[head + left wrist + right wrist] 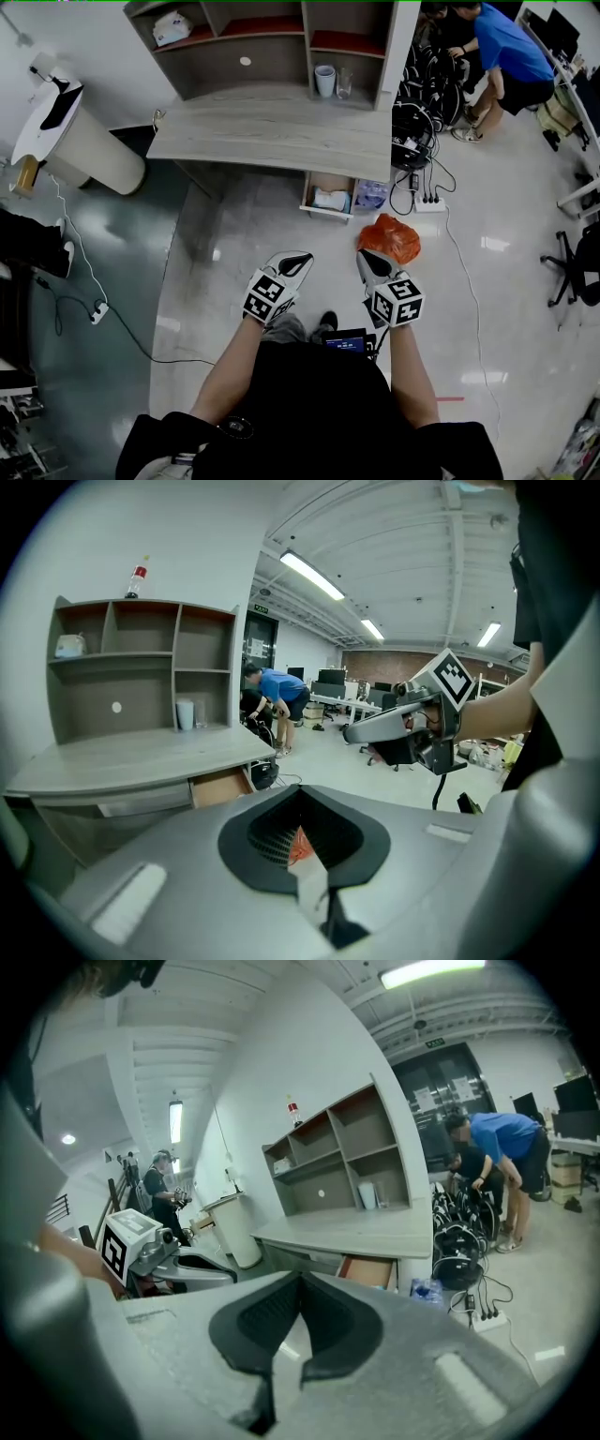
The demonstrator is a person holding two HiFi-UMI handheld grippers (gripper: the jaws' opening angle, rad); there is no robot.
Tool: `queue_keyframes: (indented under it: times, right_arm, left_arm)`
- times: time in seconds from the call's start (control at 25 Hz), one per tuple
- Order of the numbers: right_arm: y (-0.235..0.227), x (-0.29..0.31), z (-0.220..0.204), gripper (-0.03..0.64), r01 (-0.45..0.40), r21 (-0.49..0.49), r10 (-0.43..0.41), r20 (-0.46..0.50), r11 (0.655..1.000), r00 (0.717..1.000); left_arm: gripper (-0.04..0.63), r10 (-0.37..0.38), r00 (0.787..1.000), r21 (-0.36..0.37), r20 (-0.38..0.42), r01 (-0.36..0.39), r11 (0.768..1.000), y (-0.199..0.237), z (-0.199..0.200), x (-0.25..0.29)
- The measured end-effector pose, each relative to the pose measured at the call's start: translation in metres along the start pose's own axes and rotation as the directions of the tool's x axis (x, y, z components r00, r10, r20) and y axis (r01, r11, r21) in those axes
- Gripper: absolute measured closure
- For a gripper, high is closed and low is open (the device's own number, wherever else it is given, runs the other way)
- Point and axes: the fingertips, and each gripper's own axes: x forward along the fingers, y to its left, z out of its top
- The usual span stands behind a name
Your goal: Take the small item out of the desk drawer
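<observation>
Far left, on floor: white round stand (89, 150), well apart from desk (272, 127). Desk w/ shelf unit (281, 52) along its far side. Top-left cubby holds white packet (172, 26). Lower-right cubby holds cup (324, 80) w/ glass (344, 82) just beside it, both upright.

Under desk's right end: drawer (328, 180) pulled open, small pale item (330, 199) lying inside nr the front; can't tell what it is. Just right of drawer, on floor: bluish pack (372, 194). Nearer than that: orange bag (389, 237) on floor, power strip (429, 201) to its far right. Far right: person in blue top (506, 47) bending over gear.

Near, in front of desk: left gripper (298, 261) and right gripper (366, 257) held side by side in the air, apart, both aimed toward drawer and well short of it. Left gripper: jaws clenched, nothing btwn them, only a sliver of orange bag seen past the pads. Right gripper: jaws clenched too, empty. Neither touching drawer or item.
</observation>
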Motion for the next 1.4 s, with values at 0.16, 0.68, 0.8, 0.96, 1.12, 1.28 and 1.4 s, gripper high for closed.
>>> queue_keyframes:
  times: [0.16, 0.68, 0.8, 0.96, 1.12, 1.28, 1.4]
  right_arm:
    - [0.001, 0.012, -0.001, 0.620, -0.022, 0.001, 0.022, -0.020, 1.000, 1.000]
    - [-0.028, 0.060, 0.026, 0.620, 0.045, 0.002, -0.045, -0.046, 0.999, 0.998]
    - [-0.035, 0.078, 0.035, 0.620, 0.066, 0.007, -0.066, -0.050, 0.998, 0.997]
    - [-0.041, 0.102, 0.049, 0.620, 0.093, 0.012, -0.092, -0.049, 0.996, 0.994]
    - [-0.047, 0.123, 0.061, 0.620, 0.126, 0.020, -0.125, -0.049, 0.992, 0.991]
    - [-0.051, 0.136, 0.069, 0.620, 0.161, 0.024, -0.160, -0.047, 0.987, 0.986]
    - [-0.054, 0.139, 0.074, 0.620, 0.186, 0.029, -0.185, -0.041, 0.982, 0.982]
  left_arm:
    - [0.595, 0.017, 1.000, -0.029, -0.014, -0.017, 0.999, 0.010, -0.008, 0.001]
    - [0.595, -0.048, 0.999, -0.035, -0.016, 0.048, 0.998, 0.070, 0.005, 0.037]
    - [0.595, -0.082, 0.997, -0.032, -0.017, 0.081, 0.996, 0.088, 0.013, 0.047]
    - [0.595, -0.116, 0.993, -0.023, -0.017, 0.116, 0.993, 0.116, 0.022, 0.061]
    - [0.595, -0.150, 0.989, -0.014, -0.012, 0.149, 0.989, 0.141, 0.032, 0.071]
    - [0.595, -0.179, 0.984, -0.003, -0.013, 0.179, 0.984, 0.160, 0.039, 0.075]
    - [0.595, -0.197, 0.980, -0.004, -0.012, 0.197, 0.980, 0.168, 0.043, 0.079]
